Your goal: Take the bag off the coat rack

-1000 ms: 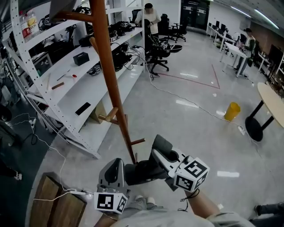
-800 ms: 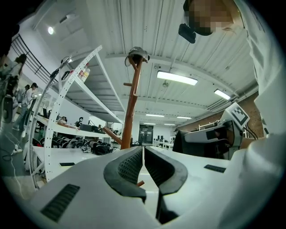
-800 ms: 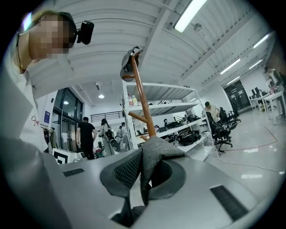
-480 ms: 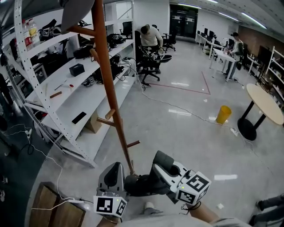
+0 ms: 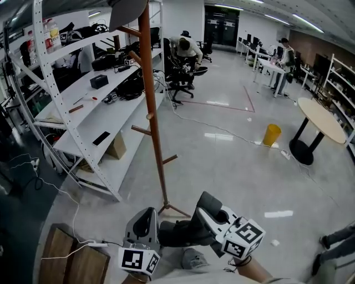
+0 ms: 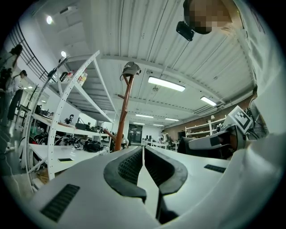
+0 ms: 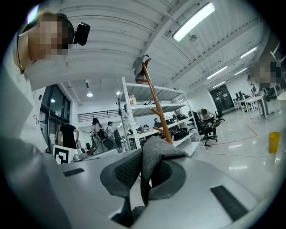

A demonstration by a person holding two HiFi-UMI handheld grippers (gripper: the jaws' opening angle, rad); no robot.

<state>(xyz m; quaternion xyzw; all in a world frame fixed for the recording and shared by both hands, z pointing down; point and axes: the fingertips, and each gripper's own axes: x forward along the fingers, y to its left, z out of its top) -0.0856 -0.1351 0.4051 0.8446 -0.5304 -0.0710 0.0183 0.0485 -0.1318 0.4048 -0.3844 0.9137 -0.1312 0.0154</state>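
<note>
Right gripper [image 7: 144, 172]: jaws closed down on a fold of dark grey fabric, the bag [image 7: 156, 154]. The fabric stands up between the pads and drapes over the tip of one jaw.

Left gripper [image 6: 143, 167]: jaws together, only a thin slit between the pads and nothing in it.

Bag location: clear of the coat rack [image 5: 153, 116], held low and in front of the rack's foot, on the person's side of it. In the head view a dark mass sits just below the right jaws, between the two grippers. How much of it is bag cannot be told.

Coat rack: a brown wooden pole standing upright on the grey floor [image 5: 233, 166], with short pegs angled out along its length. A grey cap-like item [image 5: 127, 10] rests on the top of the pole. None of the lower pegs carries a load.

Gripper positions: both are near the rack's foot, the left gripper just left of it and the right gripper just right of it, with the tips raised toward the pole.

Surroundings, relative to the rack:
- White shelving [image 5: 83, 111] stands just to its left, loaded with dark equipment.
- A person bends over an office chair [image 5: 184, 49] well beyond it.
- A yellow bin [image 5: 272, 135] and a round table [image 5: 317, 117] stand well apart to its right.
</note>
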